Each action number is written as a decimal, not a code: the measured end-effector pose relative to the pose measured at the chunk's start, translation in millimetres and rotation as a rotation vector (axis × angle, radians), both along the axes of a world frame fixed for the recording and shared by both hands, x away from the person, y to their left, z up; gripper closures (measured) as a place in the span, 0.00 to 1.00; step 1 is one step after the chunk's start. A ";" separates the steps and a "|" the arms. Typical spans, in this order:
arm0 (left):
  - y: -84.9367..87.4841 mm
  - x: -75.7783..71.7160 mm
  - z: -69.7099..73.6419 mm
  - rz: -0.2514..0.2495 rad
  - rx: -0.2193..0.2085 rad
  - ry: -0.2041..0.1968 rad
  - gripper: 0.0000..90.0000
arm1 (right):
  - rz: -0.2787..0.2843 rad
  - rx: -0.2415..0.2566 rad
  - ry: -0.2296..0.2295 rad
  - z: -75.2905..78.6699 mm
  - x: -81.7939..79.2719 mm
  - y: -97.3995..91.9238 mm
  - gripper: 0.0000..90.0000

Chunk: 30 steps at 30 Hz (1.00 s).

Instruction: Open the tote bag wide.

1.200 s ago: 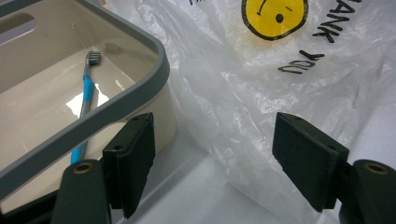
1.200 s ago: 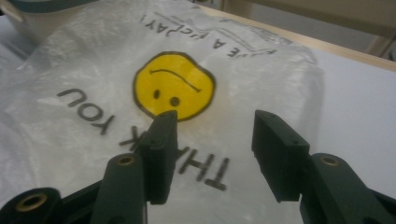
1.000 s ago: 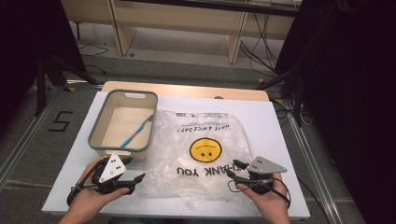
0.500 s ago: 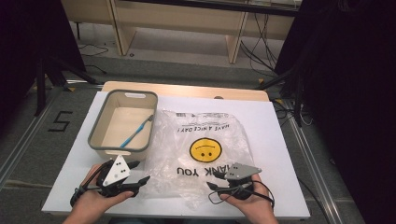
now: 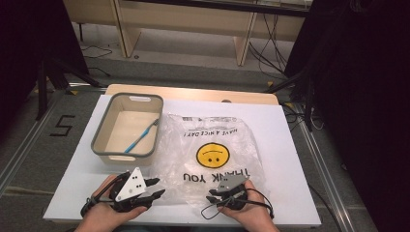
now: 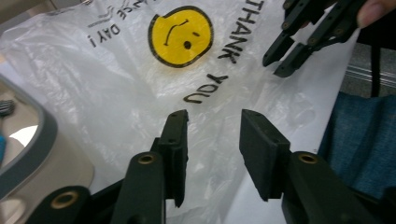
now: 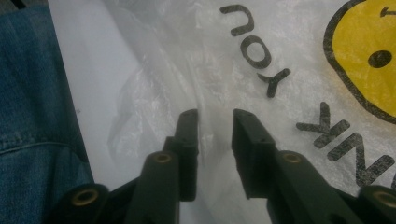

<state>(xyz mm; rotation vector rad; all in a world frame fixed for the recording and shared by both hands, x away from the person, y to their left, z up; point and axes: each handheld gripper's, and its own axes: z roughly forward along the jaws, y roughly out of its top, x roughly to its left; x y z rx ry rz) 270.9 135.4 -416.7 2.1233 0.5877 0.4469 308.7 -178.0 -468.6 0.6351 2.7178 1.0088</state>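
The left gripper (image 6: 214, 128) hung over the bag (image 6: 140, 93), its jaws having just been closing, a gap left between them above the plastic. The right gripper (image 6: 279, 59) hovered beyond "THANK YOU". A bin (image 6: 32, 140) sat beside.

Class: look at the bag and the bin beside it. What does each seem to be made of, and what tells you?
Bag: thin clear plastic film, glossy; it crinkles, and the white table shows through it. Bin: probably moulded rigid plastic, matt, cream walls with a grey rim and smooth rounded corners.
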 end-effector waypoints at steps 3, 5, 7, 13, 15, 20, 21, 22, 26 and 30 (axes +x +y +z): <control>-6.6 -3.5 2.6 -0.038 0.003 0.011 0.74 | 0.000 0.003 0.005 -0.4 0.2 0.3 0.90; -13.5 -6.2 2.9 -0.068 0.005 0.029 0.79 | 0.004 0.011 0.004 0.6 0.1 -0.4 0.95; -20.9 -8.2 1.2 -0.093 0.013 0.051 0.83 | 0.007 0.021 -0.002 2.4 0.1 -1.5 0.98; -41.0 -7.4 -8.6 -0.110 0.060 0.101 0.95 | -0.017 0.051 -0.043 11.4 -0.2 -5.9 1.00; -46.7 -5.6 -11.9 -0.105 0.080 0.116 0.97 | -0.026 0.064 -0.060 15.5 -0.7 -7.2 1.00; -60.9 -2.9 -17.9 -0.089 0.116 0.126 0.99 | -0.052 0.096 -0.110 28.4 -1.9 -9.8 1.00; -63.7 -2.2 -18.9 -0.079 0.120 0.126 0.99 | -0.054 0.102 -0.118 30.3 -1.9 -10.0 1.00; -65.7 -1.2 -19.3 -0.073 0.129 0.124 0.99 | -0.061 0.108 -0.125 32.8 -2.5 -10.0 1.00; -70.1 2.8 -17.9 -0.039 0.128 0.064 0.96 | -0.070 0.126 -0.154 40.6 -2.6 -10.7 1.00; -70.3 5.1 -11.0 -0.011 0.102 -0.027 0.91 | -0.086 0.139 -0.169 46.2 -3.0 -10.4 1.00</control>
